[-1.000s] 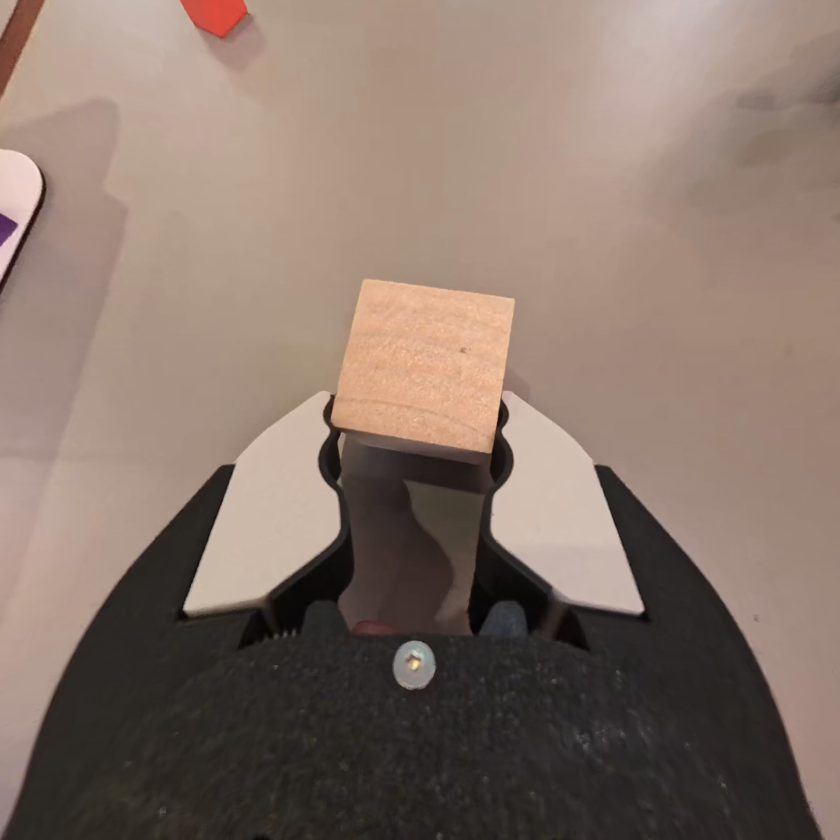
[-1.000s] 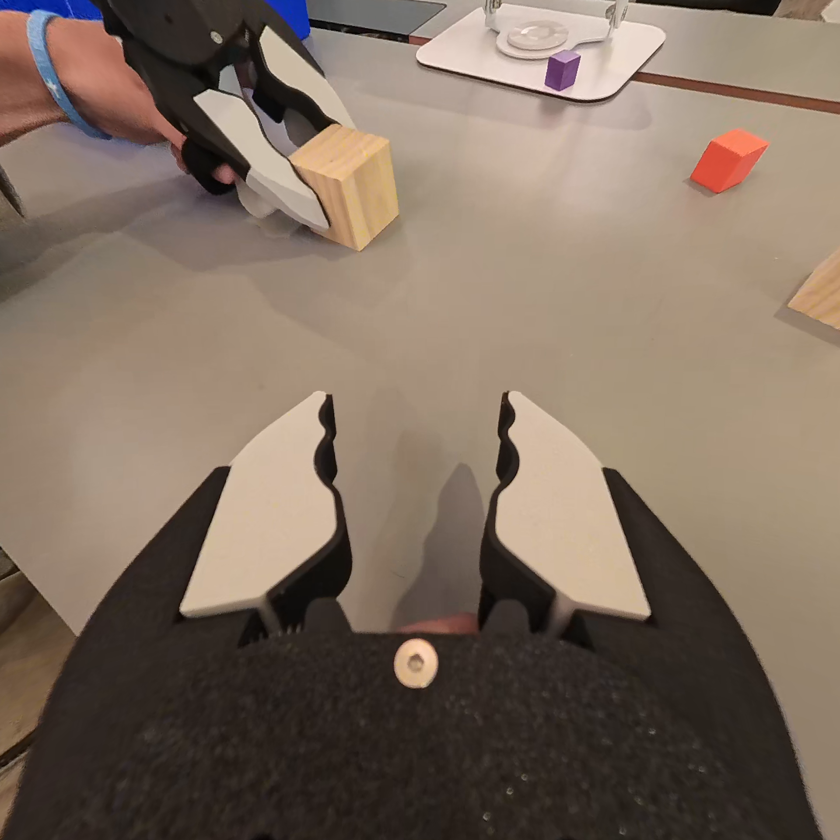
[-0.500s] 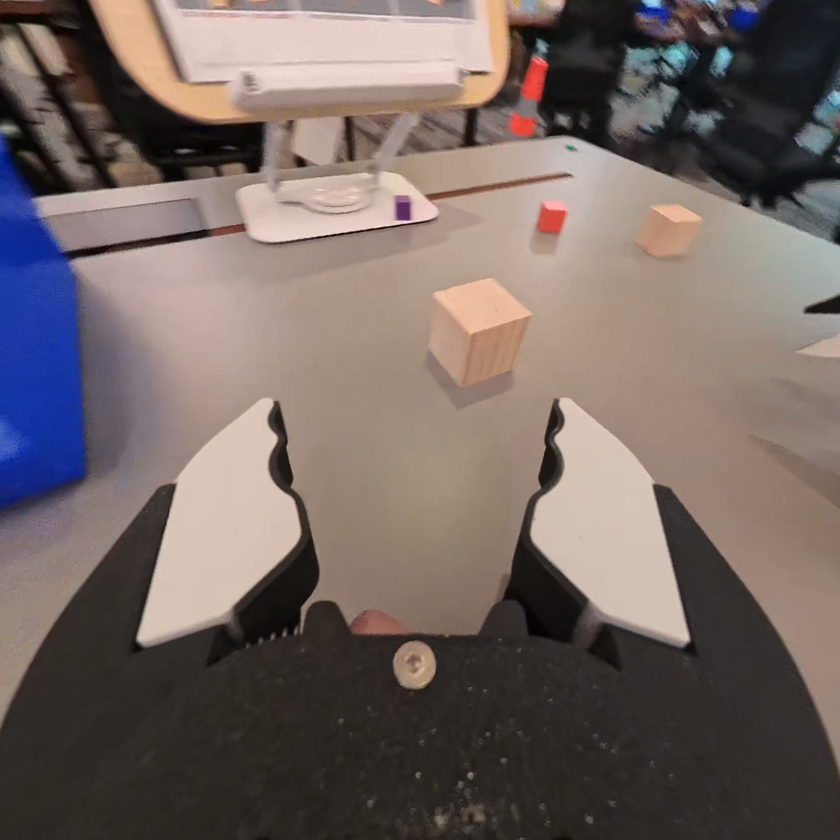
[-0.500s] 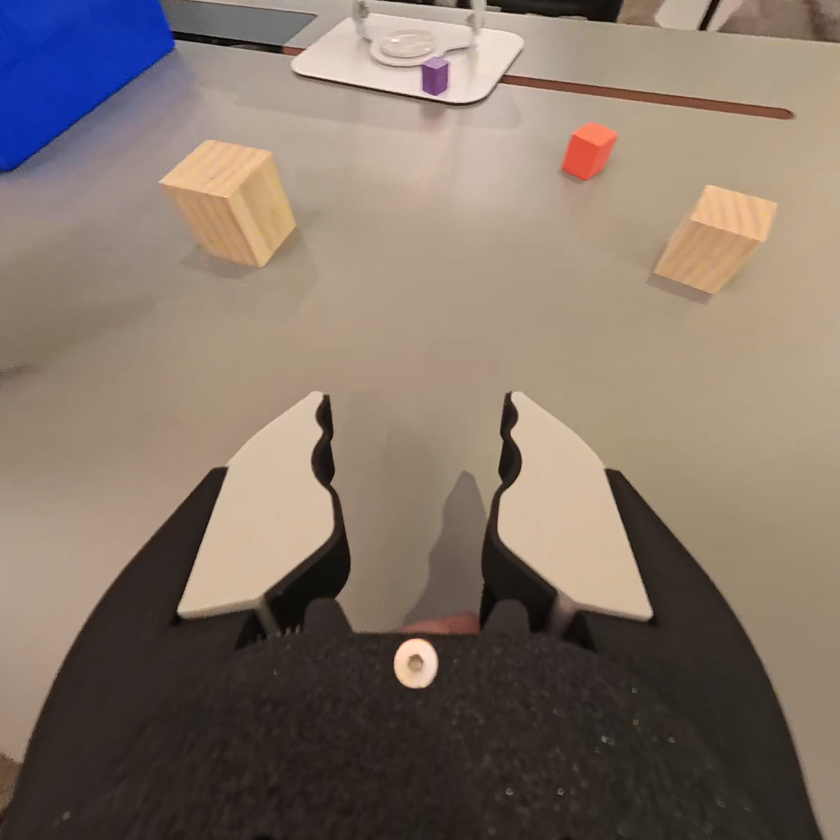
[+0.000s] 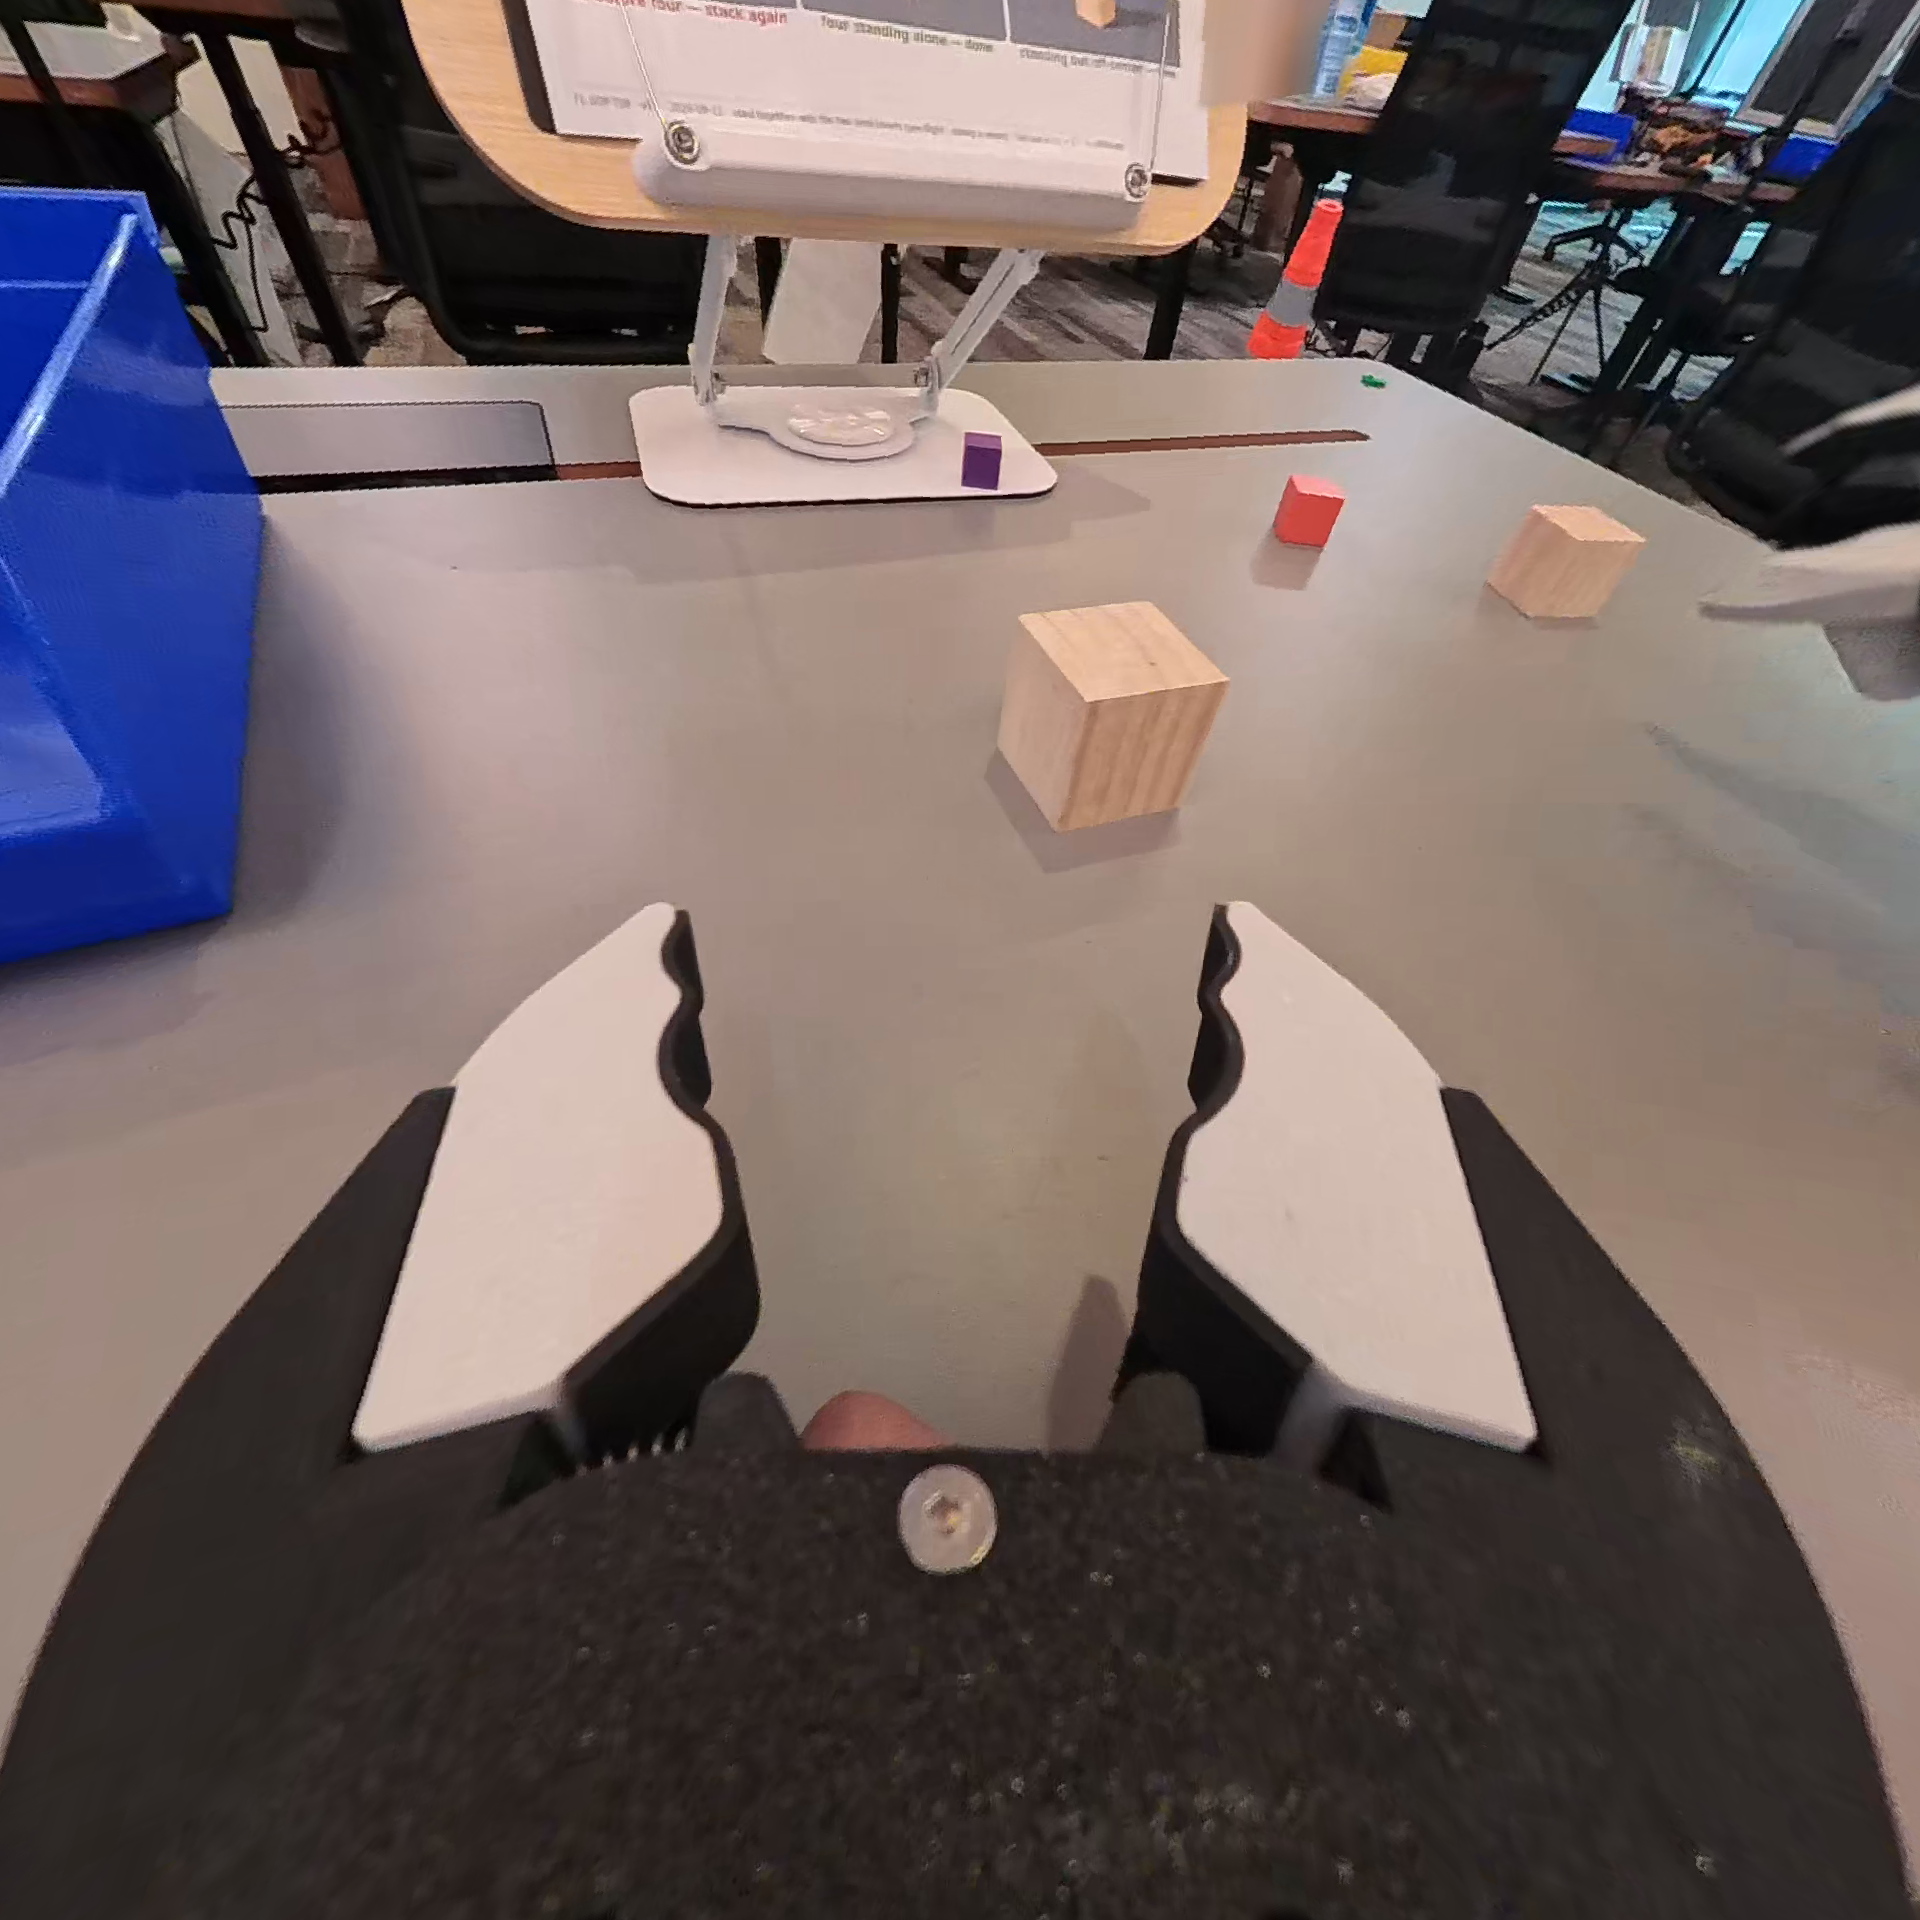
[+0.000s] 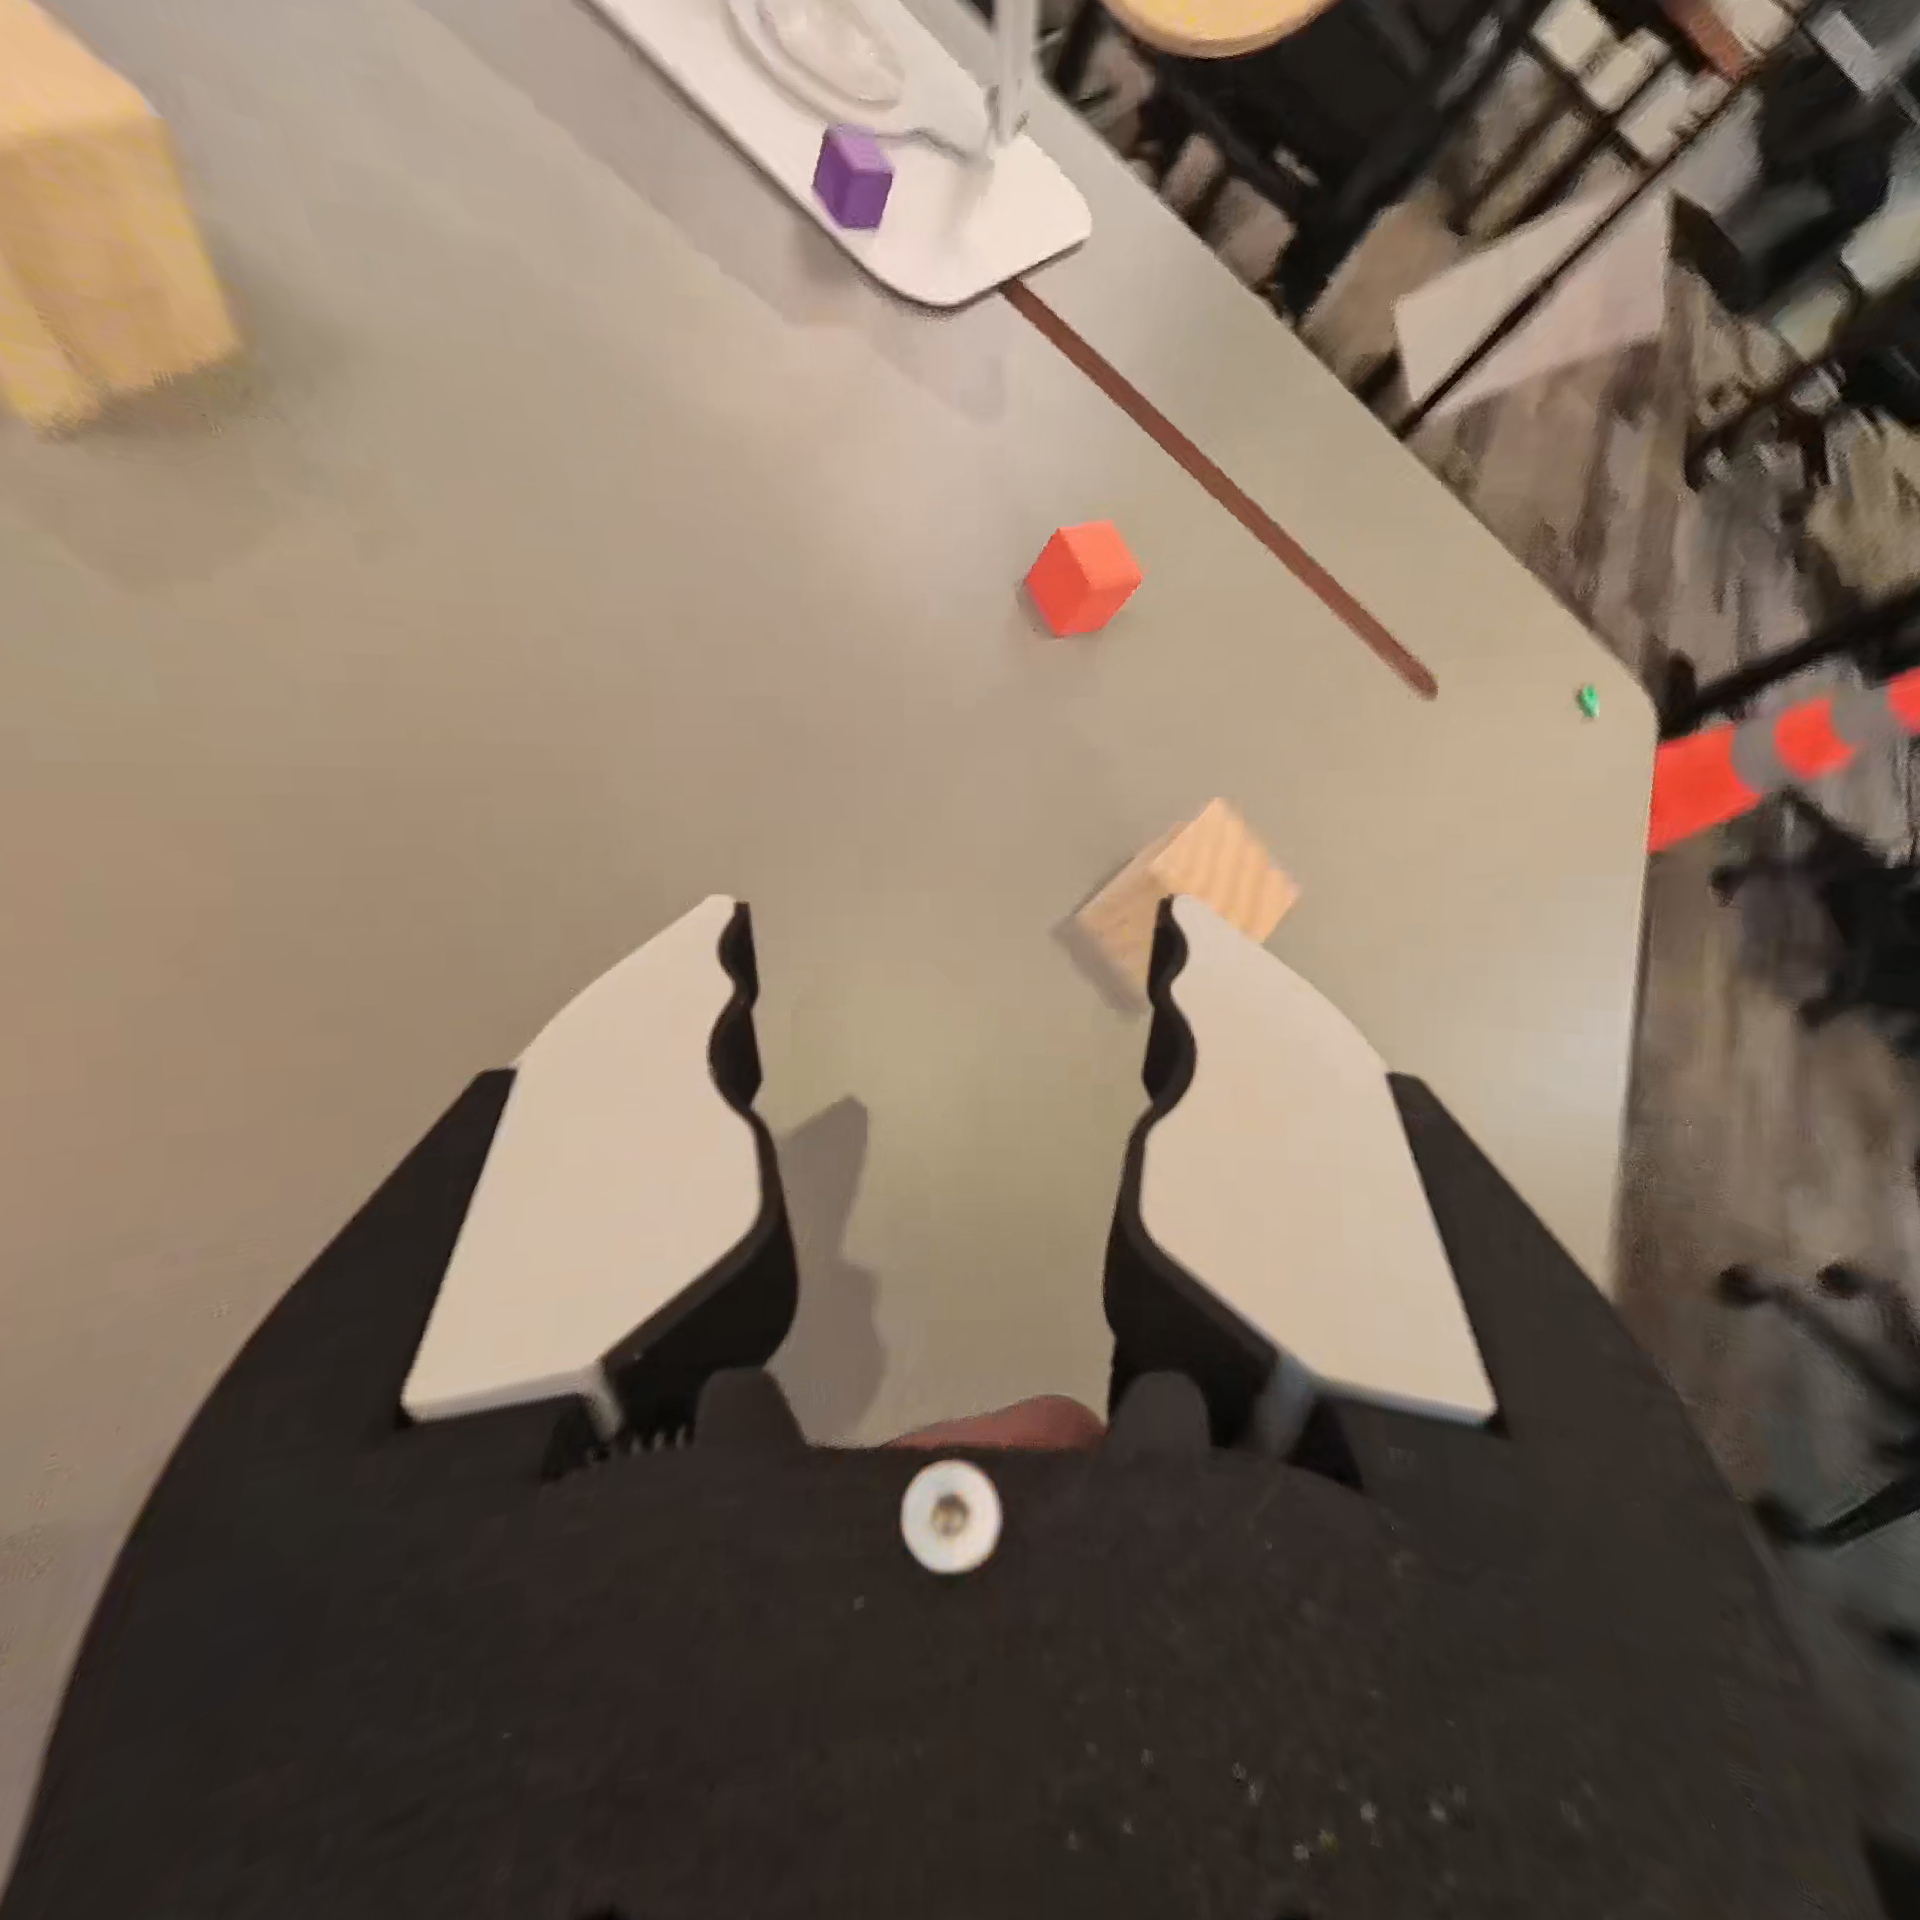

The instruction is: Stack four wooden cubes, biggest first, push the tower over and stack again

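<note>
The left claw [image 5: 951, 925] hangs above the grey counter [image 5: 520, 727] with its jaws spread wide and nothing between them. Just beyond its tips, a little to the right, the biggest wooden cube [image 5: 1112, 712] sits flat on the counter, apart from everything else. The right claw [image 6: 948, 920] is also spread, empty, over the counter near its right edge. The tip of its right finger [image 6: 1257, 1049] overlaps the second wooden cube [image 6: 1195, 894] in that view; whether they touch cannot be told. In the left wrist view this second cube [image 5: 1564, 561] lies toward the counter's right edge, with the blurred right claw [image 5: 1839, 603] just beside it.

Farther back, the small red cube [image 5: 1307, 509] stands alone between the two wooden ones and the far edge. The tiny purple cube [image 5: 981, 460] rests on the right end of a white stand base [image 5: 727, 478] near the far edge. A blue bin [image 5: 104, 582] occupies the counter's left side.
</note>
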`<action>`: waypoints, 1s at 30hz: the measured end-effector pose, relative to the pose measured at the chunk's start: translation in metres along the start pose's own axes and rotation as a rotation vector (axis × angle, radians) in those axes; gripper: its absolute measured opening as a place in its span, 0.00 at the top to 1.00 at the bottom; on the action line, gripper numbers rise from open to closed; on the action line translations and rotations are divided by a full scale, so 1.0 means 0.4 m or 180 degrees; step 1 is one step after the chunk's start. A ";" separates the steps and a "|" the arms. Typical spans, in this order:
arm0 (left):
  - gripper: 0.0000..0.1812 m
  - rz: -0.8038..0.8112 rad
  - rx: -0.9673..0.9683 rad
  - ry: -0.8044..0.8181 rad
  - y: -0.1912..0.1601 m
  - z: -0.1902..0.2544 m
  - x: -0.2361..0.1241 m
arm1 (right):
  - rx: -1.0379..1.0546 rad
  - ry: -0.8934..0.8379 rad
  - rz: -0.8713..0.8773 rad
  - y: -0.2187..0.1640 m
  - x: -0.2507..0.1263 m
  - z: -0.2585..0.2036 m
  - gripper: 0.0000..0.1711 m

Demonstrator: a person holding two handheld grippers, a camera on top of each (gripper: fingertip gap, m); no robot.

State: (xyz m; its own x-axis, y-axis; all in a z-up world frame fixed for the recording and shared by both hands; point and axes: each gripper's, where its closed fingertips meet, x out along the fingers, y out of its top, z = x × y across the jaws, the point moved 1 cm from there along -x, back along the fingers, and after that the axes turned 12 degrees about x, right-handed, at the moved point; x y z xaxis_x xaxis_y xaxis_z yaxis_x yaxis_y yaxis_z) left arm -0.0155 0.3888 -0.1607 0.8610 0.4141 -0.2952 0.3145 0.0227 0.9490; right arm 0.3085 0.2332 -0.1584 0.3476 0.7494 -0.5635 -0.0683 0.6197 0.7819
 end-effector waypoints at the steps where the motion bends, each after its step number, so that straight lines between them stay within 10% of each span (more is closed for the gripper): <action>1: 0.50 0.0009 -0.0010 -0.0013 0.001 0.001 -0.001 | -0.0275 0.0115 -0.0145 0.005 0.023 0.029 0.57; 15: 0.50 -0.0083 -0.0007 -0.0235 -0.008 0.019 0.007 | -0.1711 0.1473 -0.2126 -0.079 0.208 0.196 0.61; 25: 0.51 -0.0168 0.0064 -0.0243 -0.014 0.026 0.014 | -0.1737 0.1511 -0.2383 -0.110 0.236 0.174 0.73; 30: 0.53 -0.0128 0.0024 -0.0244 -0.011 0.022 0.011 | -0.1628 0.1050 -0.1636 0.003 0.174 0.105 0.73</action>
State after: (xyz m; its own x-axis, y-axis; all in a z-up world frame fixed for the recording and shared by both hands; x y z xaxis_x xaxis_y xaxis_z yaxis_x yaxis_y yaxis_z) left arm -0.0095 0.3825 -0.1671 0.8756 0.3422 -0.3409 0.3521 0.0309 0.9354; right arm 0.3720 0.2761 -0.1854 0.1628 0.3215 -0.9328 -0.4232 0.8768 0.2284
